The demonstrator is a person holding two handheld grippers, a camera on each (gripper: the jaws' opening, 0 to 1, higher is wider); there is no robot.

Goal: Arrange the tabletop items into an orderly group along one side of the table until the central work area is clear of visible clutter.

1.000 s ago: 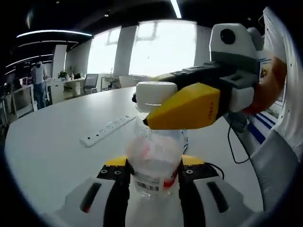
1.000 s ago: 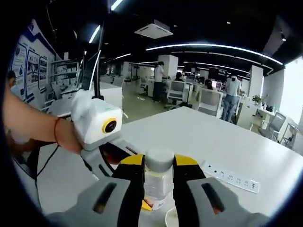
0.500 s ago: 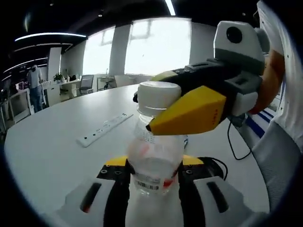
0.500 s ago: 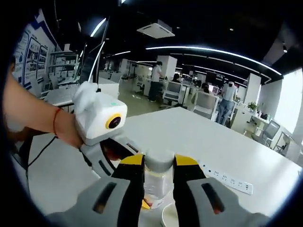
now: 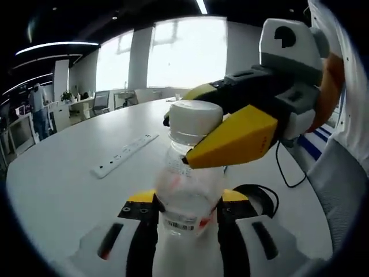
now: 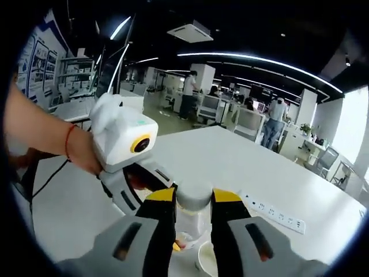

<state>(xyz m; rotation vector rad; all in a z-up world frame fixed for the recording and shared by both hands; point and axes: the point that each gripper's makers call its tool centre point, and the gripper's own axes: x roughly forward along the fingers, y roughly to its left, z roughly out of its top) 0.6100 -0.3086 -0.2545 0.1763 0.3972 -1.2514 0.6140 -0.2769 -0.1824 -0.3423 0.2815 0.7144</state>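
Bottle [image 5: 187,190] sat bottom centre of the left gripper view, my left gripper [image 5: 187,216] clamped on its body, right gripper [image 6: 193,210] pinching the white cap [image 6: 194,196]. Thin clear plastic, looked light and squashy to me, so I'd grip gently. One bottle, one power strip [image 5: 124,154] on the table [image 5: 52,190].

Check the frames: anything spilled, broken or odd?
Nothing spilled or damaged. One oddity: both tongs are on the same bottle, left tongs around its body, right tongs at its white cap. The power strip lies flat on the table.
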